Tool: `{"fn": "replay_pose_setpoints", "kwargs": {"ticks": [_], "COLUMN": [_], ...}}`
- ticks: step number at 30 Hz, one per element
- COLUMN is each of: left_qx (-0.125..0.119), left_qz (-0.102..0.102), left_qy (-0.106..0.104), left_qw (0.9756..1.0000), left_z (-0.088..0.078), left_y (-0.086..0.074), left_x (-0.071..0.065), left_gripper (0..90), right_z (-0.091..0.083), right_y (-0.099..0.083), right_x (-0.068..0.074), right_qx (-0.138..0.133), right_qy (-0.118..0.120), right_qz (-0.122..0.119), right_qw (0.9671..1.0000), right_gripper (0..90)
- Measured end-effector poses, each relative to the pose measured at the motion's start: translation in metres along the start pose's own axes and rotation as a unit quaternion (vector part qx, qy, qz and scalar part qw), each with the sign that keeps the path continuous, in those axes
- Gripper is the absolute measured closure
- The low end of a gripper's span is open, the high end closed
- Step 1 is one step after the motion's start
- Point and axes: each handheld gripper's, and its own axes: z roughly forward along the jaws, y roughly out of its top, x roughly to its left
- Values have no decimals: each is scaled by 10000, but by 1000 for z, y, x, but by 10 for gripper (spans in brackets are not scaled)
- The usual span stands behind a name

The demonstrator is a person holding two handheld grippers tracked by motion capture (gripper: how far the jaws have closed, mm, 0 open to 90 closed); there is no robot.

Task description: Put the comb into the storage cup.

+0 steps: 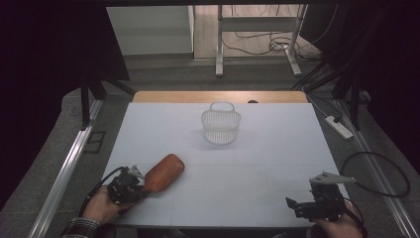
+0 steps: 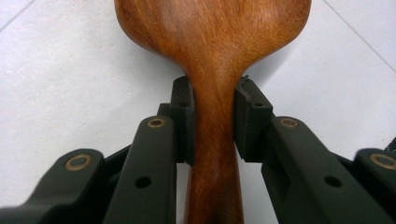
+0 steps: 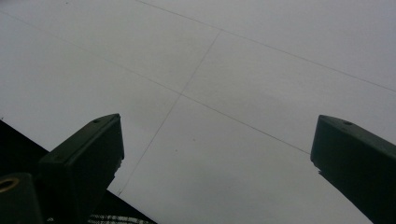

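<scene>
A brown wooden spoon (image 1: 164, 172) lies at the front left of the white table (image 1: 257, 148), its broad bowl pointing up and right. My left gripper (image 1: 140, 186) is shut on the spoon's handle. In the left gripper view both black pads (image 2: 183, 121) press the narrow neck of the wooden spoon (image 2: 212, 56) just below the bowl. My right gripper (image 1: 297, 204) rests at the front right corner, held by a hand. In the right gripper view its jaws stand wide apart over the bare table (image 3: 224, 70), and the right gripper (image 3: 217, 144) holds nothing.
A small white mesh basket (image 1: 221, 125) with a handle stands upright at the back middle of the table. A wooden strip runs along the table's far edge. A power strip (image 1: 339, 127) and cables lie on the floor to the right.
</scene>
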Motion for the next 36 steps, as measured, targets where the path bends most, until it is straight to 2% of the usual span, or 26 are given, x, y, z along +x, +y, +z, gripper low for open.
{"fn": "replay_pose_setpoints", "kwargs": {"ticks": [8,20,30,34,35,36], "left_qx": [-39,-117,-386,-588,-645,-741], "left_qz": [-73,30,36,-23,-20,-69], "left_qy": [-73,-119,-77,-96,-40,-100], "left_qw": [9999,9999,9992,9982,9979,9972], "left_z": [-2,-4,-11,-15,-16,-18], "left_y": [-1,1,1,2,2,2], "left_x": [0,-4,-5,-5,-6,-6], "left_gripper": [723,724,723,724,724,723], "right_z": [0,0,0,1,1,0], "right_y": [0,0,0,0,0,0], "right_x": [0,0,0,0,0,0], "right_qx": [5,12,12,18,19,16], "right_qy": [2,0,-4,-3,-3,-4], "right_qz": [1,-1,1,2,2,2], "right_qw": [10000,10000,10000,10000,10000,10000], "right_gripper": [30,30,29,29,29,29]}}
